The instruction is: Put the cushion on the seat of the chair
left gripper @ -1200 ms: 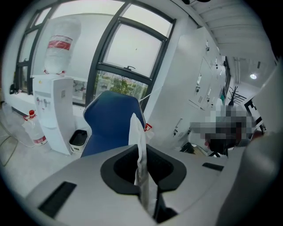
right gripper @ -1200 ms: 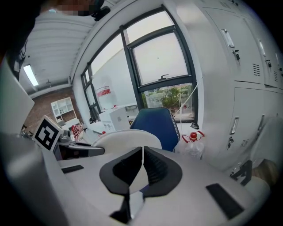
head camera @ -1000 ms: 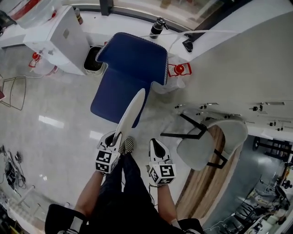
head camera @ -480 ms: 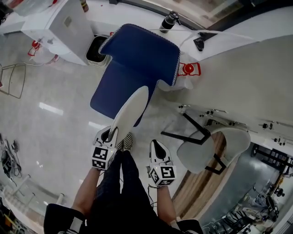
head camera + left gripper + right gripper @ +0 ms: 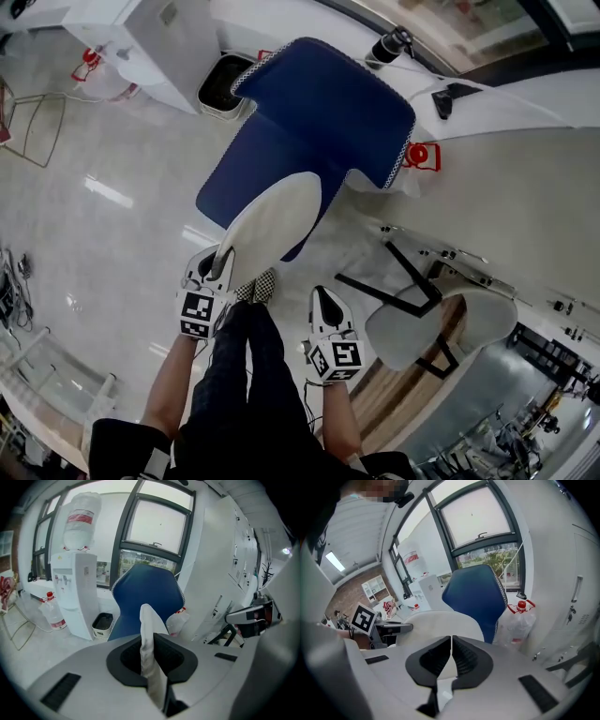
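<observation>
The blue chair (image 5: pixel 323 108) stands ahead of me, its seat (image 5: pixel 246 183) facing me; it also fills the middle of the left gripper view as the blue chair (image 5: pixel 146 597). A white cushion (image 5: pixel 272 220) is held by its near edge in my left gripper (image 5: pixel 217 268), which is shut on it. The cushion's far end hangs over the seat's front edge. Seen edge-on, the cushion (image 5: pixel 149 641) stands upright between the left jaws. My right gripper (image 5: pixel 320 298) is shut and holds nothing, a little right of the cushion (image 5: pixel 440 623).
A white water dispenser (image 5: pixel 178 37) and a black bin (image 5: pixel 223 86) stand left of the chair. A water bottle with a red cap (image 5: pixel 419 157) sits at its right. A pale grey chair (image 5: pixel 427 323) with black legs lies by a wooden surface (image 5: pixel 398 398). My legs (image 5: pixel 246 375) are below.
Both grippers have moved forward and down towards the blue chair. The cushion has gone with the left gripper and now reaches further over the seat, showing more of its broad face.
</observation>
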{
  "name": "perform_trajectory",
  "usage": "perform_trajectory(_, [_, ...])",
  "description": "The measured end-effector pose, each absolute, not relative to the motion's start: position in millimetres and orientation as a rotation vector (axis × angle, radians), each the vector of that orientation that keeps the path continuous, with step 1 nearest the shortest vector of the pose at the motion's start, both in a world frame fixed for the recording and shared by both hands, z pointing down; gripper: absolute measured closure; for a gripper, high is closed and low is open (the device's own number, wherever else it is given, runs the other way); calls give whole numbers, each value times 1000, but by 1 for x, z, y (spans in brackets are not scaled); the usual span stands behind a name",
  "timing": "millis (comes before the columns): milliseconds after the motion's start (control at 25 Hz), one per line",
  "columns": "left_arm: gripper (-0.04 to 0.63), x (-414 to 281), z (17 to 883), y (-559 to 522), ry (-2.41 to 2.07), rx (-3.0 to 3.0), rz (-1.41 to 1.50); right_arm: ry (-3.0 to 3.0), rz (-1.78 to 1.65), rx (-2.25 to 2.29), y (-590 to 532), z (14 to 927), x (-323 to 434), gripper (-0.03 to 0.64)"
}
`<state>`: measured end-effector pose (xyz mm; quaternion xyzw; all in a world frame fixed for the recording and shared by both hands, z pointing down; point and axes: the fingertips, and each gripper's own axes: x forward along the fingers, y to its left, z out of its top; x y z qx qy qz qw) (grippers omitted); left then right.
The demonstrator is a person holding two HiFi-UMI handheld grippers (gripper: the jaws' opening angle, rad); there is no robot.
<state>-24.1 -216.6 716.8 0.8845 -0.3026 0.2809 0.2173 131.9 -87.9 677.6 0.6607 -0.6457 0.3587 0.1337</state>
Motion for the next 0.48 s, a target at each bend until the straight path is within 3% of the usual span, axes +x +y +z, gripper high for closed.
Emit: perform_trajectory(480, [552, -70, 778, -263, -1012, 2367, 734, -1910, 1083, 1748, -119, 739, 92, 583])
